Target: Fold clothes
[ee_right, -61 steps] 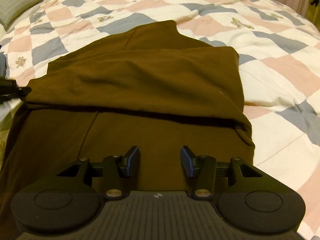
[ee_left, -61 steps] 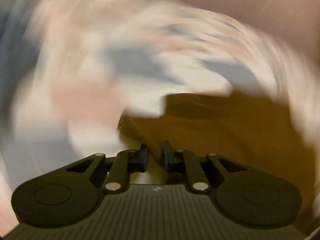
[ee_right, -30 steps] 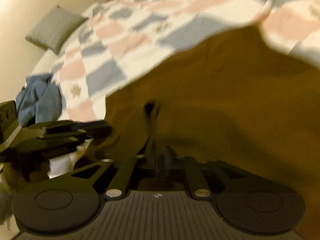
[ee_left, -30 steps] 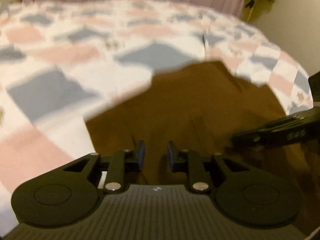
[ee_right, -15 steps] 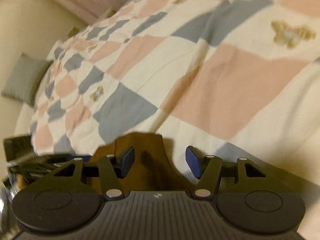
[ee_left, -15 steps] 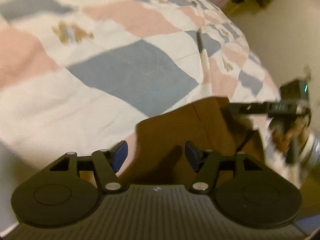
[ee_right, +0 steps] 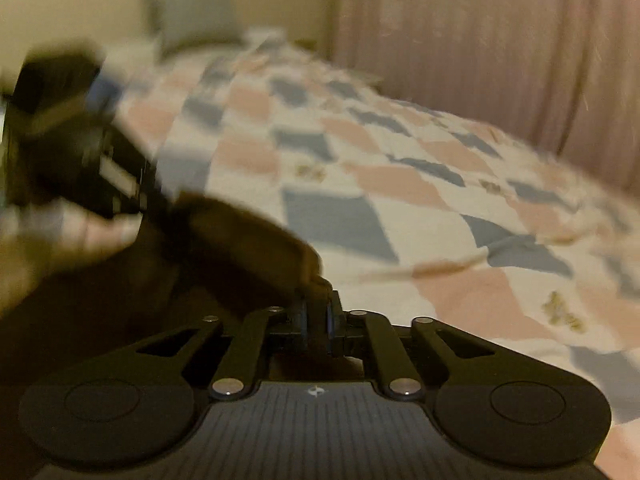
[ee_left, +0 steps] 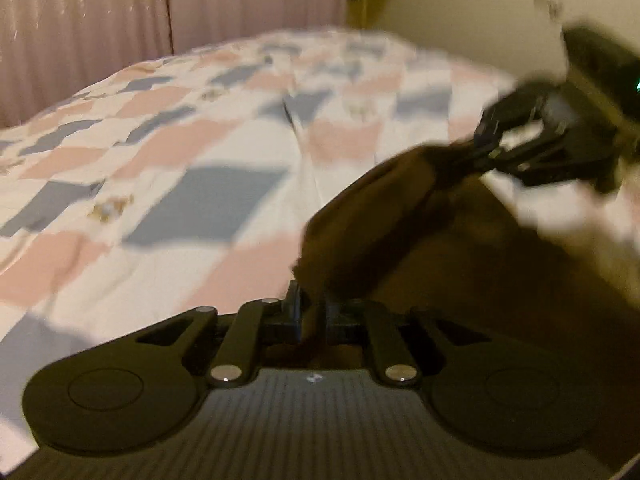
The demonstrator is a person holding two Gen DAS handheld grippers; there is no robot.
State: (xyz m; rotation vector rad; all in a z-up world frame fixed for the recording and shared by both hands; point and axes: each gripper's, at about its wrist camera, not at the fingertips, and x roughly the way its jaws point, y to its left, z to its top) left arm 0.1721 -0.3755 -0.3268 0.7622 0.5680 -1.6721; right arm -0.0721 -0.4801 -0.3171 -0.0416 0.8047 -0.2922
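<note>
Soft patchwork quilt (ee_left: pixel 168 184) in pink, grey and cream covered the bed ahead of both tools. Left tool (ee_left: pixel 311 316) and right tool (ee_right: pixel 317 320) each pinched the limp brown garment (ee_left: pixel 440 248) stretched between them.

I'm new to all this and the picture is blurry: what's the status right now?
Left gripper shut on brown garment. Right gripper shut on it too. Garment lifted, stretched between them above the patchwork quilt. Nothing in the way.

bed (ee_left: pixel 160 184) | checked quilt (ee_right: pixel 400 208) | brown garment (ee_left: pixel 460 260) partly on it
</note>
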